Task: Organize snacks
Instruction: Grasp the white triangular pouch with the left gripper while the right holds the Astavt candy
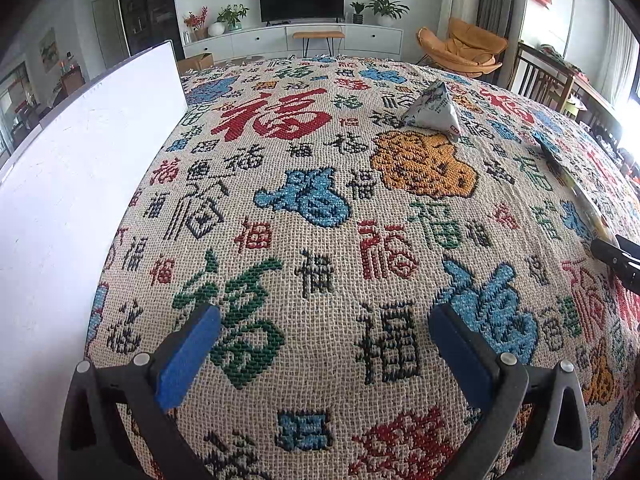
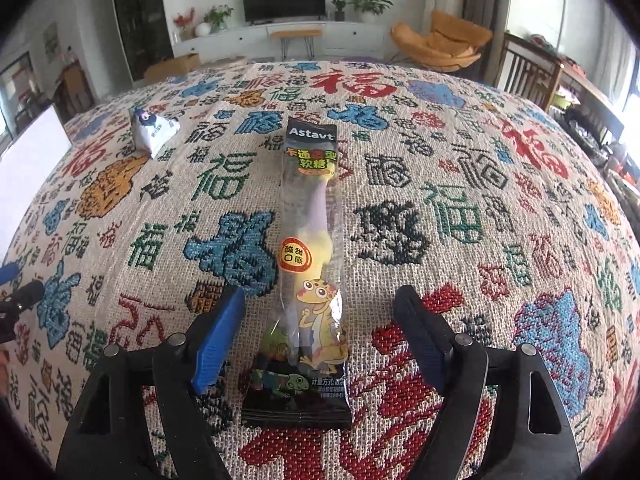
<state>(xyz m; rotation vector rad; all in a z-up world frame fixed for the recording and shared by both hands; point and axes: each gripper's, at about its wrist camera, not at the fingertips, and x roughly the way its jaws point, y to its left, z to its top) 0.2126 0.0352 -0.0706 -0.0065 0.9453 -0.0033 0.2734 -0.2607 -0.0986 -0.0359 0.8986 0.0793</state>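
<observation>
Your right gripper (image 2: pixel 318 332) has its jaws apart astride the gummy candy packet (image 2: pixel 310 264) lying flat on the surface (image 2: pixel 480 208) — centre, lower, then close on its middle. Your left gripper (image 1: pixel 324 344) hangs with jaws apart and nothing between them, the triangular snack pouch (image 1: pixel 434 110) well beyond.

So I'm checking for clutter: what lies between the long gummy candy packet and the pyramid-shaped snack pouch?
Only bare patterned cloth between gummy packet and pouch, per the right wrist view.
</observation>
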